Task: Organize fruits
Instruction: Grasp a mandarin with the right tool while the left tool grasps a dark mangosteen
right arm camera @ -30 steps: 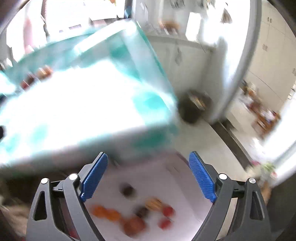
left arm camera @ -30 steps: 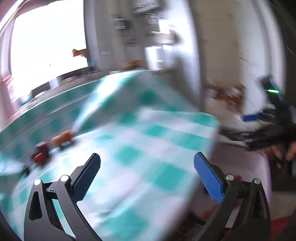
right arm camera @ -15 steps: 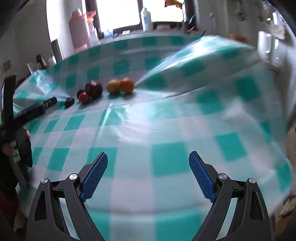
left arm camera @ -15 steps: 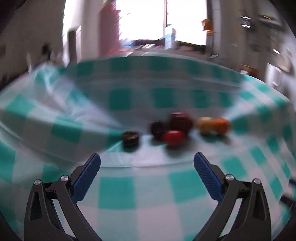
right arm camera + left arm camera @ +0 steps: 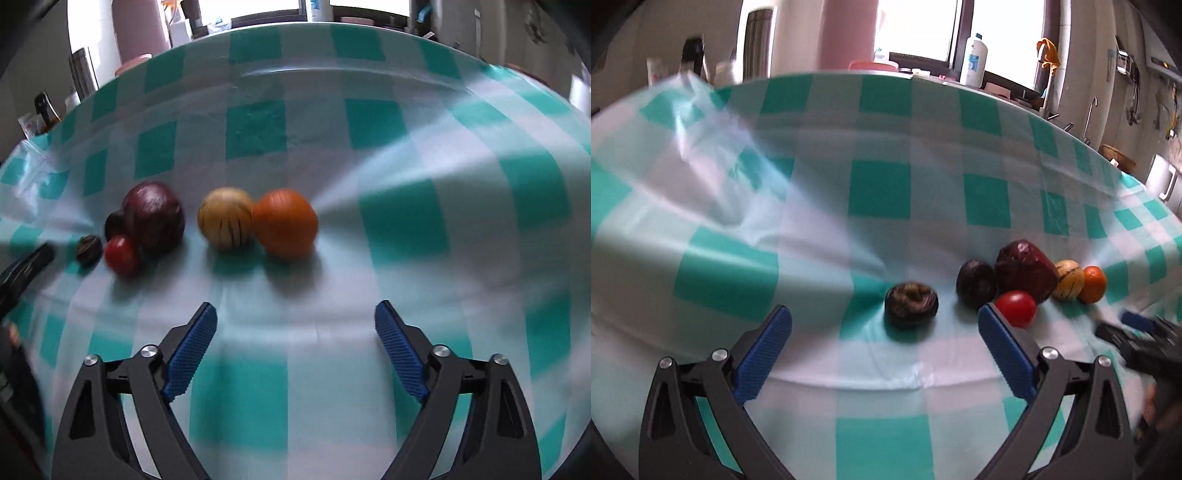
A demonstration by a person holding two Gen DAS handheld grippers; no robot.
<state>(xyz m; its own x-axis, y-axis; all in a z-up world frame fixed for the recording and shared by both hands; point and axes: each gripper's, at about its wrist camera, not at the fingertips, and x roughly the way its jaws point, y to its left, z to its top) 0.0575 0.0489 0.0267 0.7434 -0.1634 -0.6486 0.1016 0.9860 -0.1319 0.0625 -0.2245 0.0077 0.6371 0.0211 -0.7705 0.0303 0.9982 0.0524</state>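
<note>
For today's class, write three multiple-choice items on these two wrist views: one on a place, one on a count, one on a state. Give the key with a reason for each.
1. What touches the orange fruit?
A. the yellow striped fruit
B. the small red fruit
C. nothing

2. How many fruits lie on the checked tablecloth?
A. four
B. six
C. eight

3. How does the right hand-held gripper stand?
A. shut on the orange fruit
B. open, nothing between its jaws
C. shut and empty

Key:
1 A: they sit pressed side by side.
2 B: six show in both views.
3 B: only cloth lies between the blue pads, though they have just been closing a little.
</note>
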